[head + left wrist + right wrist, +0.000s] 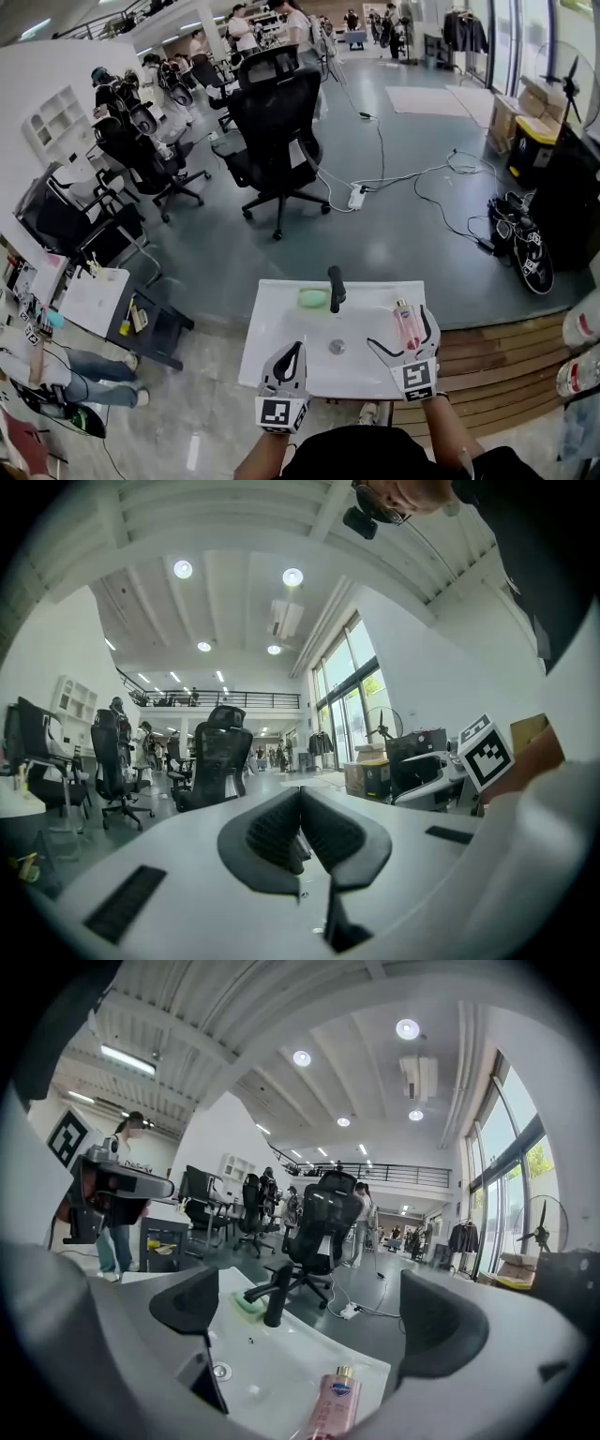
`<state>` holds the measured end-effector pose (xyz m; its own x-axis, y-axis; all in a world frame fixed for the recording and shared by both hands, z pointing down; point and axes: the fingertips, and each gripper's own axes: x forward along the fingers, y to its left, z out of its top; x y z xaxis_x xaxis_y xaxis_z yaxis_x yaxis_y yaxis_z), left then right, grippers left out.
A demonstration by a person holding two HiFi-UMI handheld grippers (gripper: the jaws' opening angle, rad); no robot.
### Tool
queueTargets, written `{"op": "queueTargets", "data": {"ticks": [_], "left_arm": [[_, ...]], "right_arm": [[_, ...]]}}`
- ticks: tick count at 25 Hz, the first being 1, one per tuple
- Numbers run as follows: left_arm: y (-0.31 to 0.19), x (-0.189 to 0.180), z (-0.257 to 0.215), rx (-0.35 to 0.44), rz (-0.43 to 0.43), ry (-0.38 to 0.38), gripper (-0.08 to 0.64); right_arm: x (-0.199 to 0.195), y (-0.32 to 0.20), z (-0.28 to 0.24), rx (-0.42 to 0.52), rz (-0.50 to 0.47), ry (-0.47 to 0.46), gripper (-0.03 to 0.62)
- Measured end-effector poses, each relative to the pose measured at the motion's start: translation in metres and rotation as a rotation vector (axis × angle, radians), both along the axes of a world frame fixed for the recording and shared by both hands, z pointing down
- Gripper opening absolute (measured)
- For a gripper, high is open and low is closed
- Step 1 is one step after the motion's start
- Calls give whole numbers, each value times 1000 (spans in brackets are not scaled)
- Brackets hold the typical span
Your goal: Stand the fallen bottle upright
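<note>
White-bodied grippers sit side by side at the lower middle of the head view, each on a bare forearm that comes up from the bottom edge. The left gripper (294, 351) hangs over the near left part of the sink (274, 330), pointing toward the top of the frame. In the left gripper view its two ribbed pads (330, 831) are pressed together with nothing between them. It is angled upward there, facing the room and the ceiling lights.

The right gripper (399, 328) is to the right of it, over the sink's right-hand edge, with its jaws spread wide. The pink bottle (407, 326) lies on its side between them in the head view, along the right rim, cap toward the top of the frame. In the right gripper view the bottle (335, 1408) shows at the bottom centre, low between the two dark fingers (185, 1302), and neither finger presses on it. Whether one brushes it cannot be told.

The sink is a white rectangular basin. A round drain (337, 346) sits in its middle and a black faucet (336, 287) stands at its far edge. A pale green sponge (314, 298) lies just left of the faucet.
</note>
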<state>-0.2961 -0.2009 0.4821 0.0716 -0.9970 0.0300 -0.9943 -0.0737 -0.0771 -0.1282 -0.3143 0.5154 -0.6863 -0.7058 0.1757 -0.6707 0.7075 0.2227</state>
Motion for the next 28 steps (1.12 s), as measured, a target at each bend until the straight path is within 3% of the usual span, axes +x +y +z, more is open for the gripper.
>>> {"op": "queueTargets", "data": {"ticks": [5, 9, 15, 19, 24, 28], "left_arm": [[-44, 4, -1, -6, 3, -9, 18], [-73, 10, 2, -14, 17, -8, 18], [-105, 4, 12, -40, 49, -4, 18], [-127, -9, 22, -72, 86, -2, 18], [-148, -28, 26, -47, 142, 32, 18], [-154, -42, 37, -73, 175, 21, 18]], "right_arm": [[9, -42, 0, -31, 20, -27, 598], [15, -70, 6, -2, 20, 17, 598], [12, -98, 17, -65, 50, 10, 598], [3, -116, 34, -143, 96, 17, 598], [-4, -134, 55, -244, 159, 63, 560], [-4, -142, 81, -370, 192, 115, 560]]}}
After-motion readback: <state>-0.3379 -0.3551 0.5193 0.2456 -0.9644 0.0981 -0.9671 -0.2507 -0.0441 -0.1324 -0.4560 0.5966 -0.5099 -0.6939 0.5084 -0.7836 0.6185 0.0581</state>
